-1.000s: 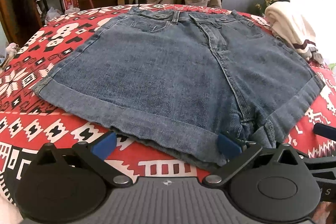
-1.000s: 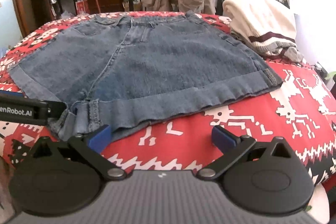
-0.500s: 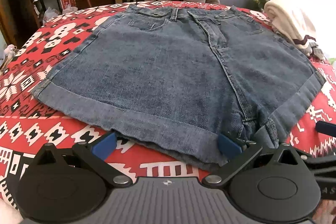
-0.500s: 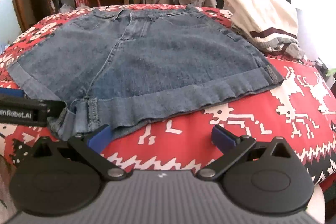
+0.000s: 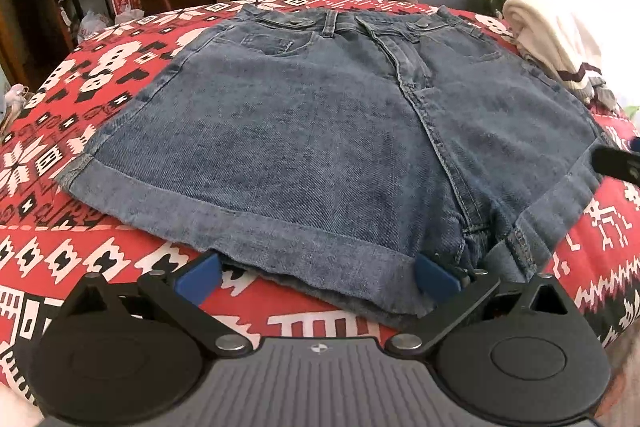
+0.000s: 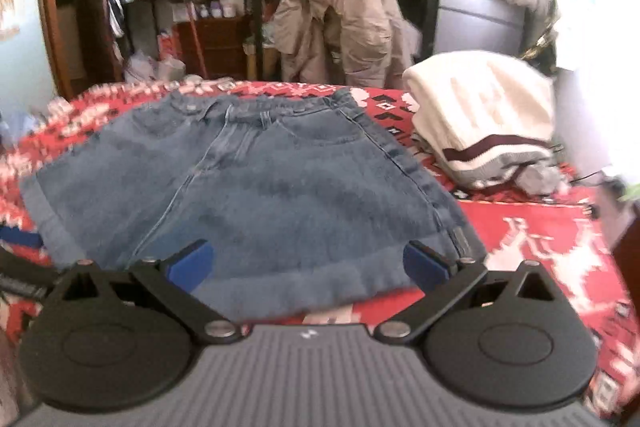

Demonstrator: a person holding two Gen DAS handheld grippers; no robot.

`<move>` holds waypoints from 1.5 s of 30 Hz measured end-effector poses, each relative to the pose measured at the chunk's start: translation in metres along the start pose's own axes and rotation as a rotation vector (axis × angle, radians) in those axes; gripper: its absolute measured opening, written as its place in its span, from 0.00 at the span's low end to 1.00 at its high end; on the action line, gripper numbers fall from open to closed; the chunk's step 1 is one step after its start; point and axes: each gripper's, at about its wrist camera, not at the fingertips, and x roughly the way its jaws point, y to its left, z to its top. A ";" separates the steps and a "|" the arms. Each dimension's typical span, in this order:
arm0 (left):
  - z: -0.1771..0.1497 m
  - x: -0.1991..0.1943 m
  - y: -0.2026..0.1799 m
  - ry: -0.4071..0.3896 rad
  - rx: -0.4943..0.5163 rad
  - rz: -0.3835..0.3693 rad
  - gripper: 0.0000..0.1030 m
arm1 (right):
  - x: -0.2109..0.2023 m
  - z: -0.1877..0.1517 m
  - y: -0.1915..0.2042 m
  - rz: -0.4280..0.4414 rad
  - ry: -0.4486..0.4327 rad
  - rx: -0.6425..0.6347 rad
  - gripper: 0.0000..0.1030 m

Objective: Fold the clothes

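Shorts: denim shorts spread flat mid-bed on red patterned blanket
Left gripper: fingers wide apart, empty, at near hem
Right gripper: fingers wide apart, empty, over hem

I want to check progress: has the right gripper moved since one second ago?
Yes. The right gripper went right along the shorts hem, from the crotch to the right leg, nearer the cream sweater.
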 end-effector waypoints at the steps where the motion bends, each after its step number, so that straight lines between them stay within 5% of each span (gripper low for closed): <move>1: 0.000 0.000 0.000 -0.001 0.002 -0.002 1.00 | 0.011 0.001 -0.008 0.005 0.021 -0.002 0.99; 5: 0.000 -0.001 0.002 0.004 0.009 -0.009 1.00 | 0.039 -0.007 -0.023 0.005 0.106 -0.050 0.80; 16: -0.001 -0.001 0.001 -0.008 0.014 -0.009 1.00 | 0.009 -0.018 -0.038 0.054 0.046 -0.033 0.77; 18: -0.001 -0.001 0.001 -0.006 0.014 -0.009 1.00 | 0.009 -0.011 -0.033 0.056 0.043 -0.058 0.63; 20: -0.001 -0.001 0.002 -0.004 0.015 -0.009 1.00 | 0.020 -0.007 -0.028 0.042 0.072 -0.100 0.29; 21: -0.001 -0.001 0.002 -0.003 0.015 -0.010 1.00 | 0.025 -0.006 -0.026 0.037 0.091 -0.113 0.23; 35: -0.001 -0.001 0.001 -0.003 0.020 -0.012 1.00 | 0.002 -0.013 -0.040 0.022 0.077 -0.039 0.22; 45: -0.001 -0.001 0.002 0.001 0.026 -0.018 1.00 | 0.022 -0.012 -0.051 0.022 0.130 0.001 0.23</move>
